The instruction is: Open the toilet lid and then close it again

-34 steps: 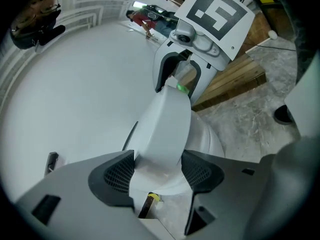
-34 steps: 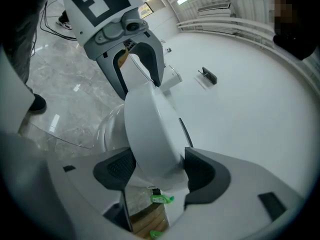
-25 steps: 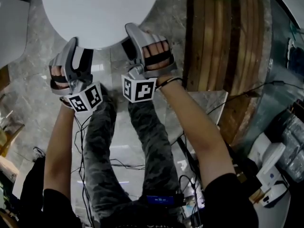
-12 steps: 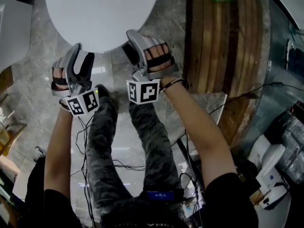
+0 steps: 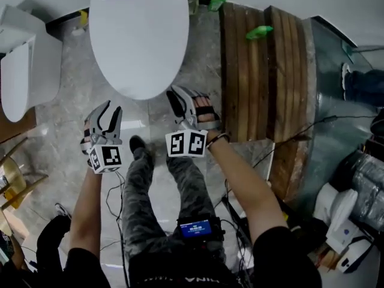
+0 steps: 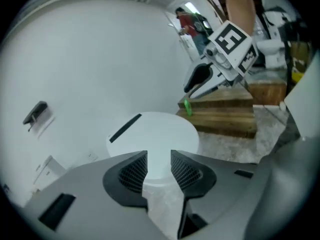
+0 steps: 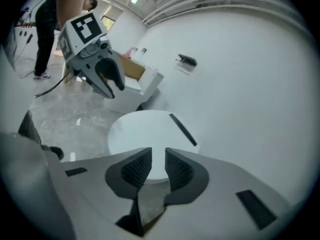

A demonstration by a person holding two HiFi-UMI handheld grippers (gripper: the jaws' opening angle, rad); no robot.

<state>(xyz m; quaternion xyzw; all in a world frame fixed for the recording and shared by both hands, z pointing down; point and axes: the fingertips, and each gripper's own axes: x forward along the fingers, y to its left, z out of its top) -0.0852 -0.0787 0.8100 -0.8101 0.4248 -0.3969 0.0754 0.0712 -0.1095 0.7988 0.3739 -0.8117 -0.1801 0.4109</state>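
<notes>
1. The lid (image 5: pixel 139 38) lies shut at 12 o'clock, well apart from both grippers.
2. The left gripper (image 6: pixel 159 156) and right gripper (image 7: pixel 158 154) have just been closing their jaws, which stand narrowly apart and hold nothing.
3. Risk: so narrow a gap may miss the lid's edge, or the smooth lid could slip and slam.
4. No writing is legible, only square markers (image 5: pixel 186 143).

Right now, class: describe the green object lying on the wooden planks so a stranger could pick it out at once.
Start at the slatted wooden platform right of the white toilet lid. Near its far end, on the planks, lies a bright green object. The other green item stands at the platform's corner next to the toilet; this one sits mid-plank, further right.
</notes>
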